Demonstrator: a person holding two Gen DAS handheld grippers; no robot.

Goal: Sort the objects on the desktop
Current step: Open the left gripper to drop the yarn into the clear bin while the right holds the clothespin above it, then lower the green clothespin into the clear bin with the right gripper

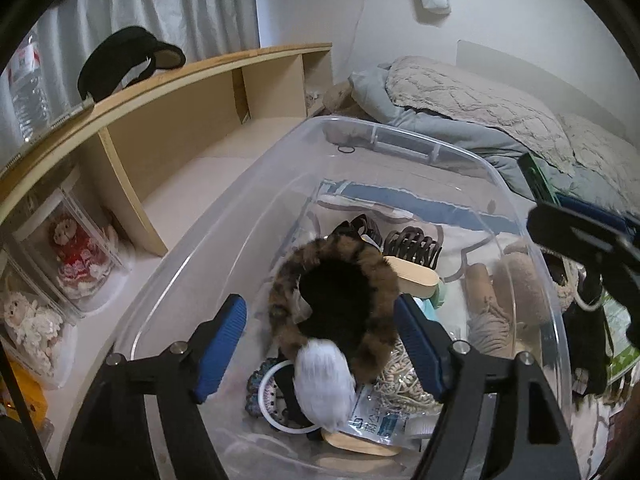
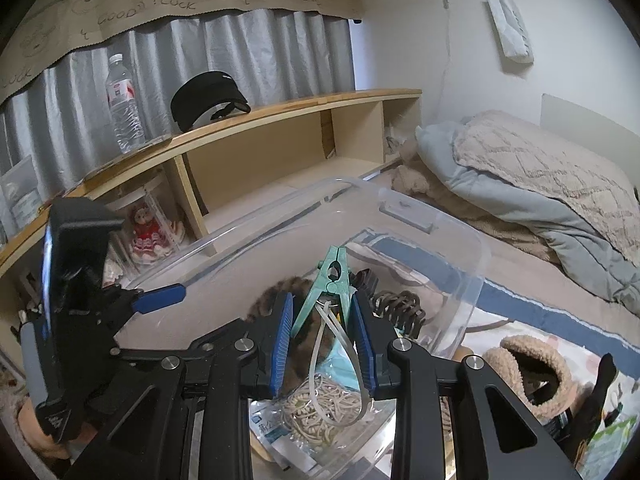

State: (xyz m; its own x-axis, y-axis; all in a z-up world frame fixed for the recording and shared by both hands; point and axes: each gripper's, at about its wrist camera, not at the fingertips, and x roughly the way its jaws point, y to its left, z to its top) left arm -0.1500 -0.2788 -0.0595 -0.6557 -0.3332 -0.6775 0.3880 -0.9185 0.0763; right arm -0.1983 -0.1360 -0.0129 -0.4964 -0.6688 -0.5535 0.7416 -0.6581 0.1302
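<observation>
A clear plastic bin [image 1: 404, 148] sits on the bed and holds several small items. My left gripper [image 1: 320, 344] is open over the bin, its blue pads either side of a brown-and-black fur piece [image 1: 340, 296] with a white pom [image 1: 324, 384], blurred, not gripped. A brown hair claw [image 1: 412, 246] and a wooden brush [image 1: 412, 278] lie behind it. My right gripper [image 2: 322, 344] is shut on a green clothespin [image 2: 332, 288] with a white loop hanging from it, held above the bin [image 2: 404, 208]. The left gripper shows at left in the right wrist view [image 2: 160, 298].
A wooden shelf [image 2: 256, 120] runs along the left with a black visor [image 2: 208, 98], a water bottle [image 2: 122, 104] and boxed dolls [image 1: 78, 258]. A folded blanket [image 2: 532, 184] lies behind the bin. A fuzzy slipper [image 2: 532, 376] and other items lie right of the bin.
</observation>
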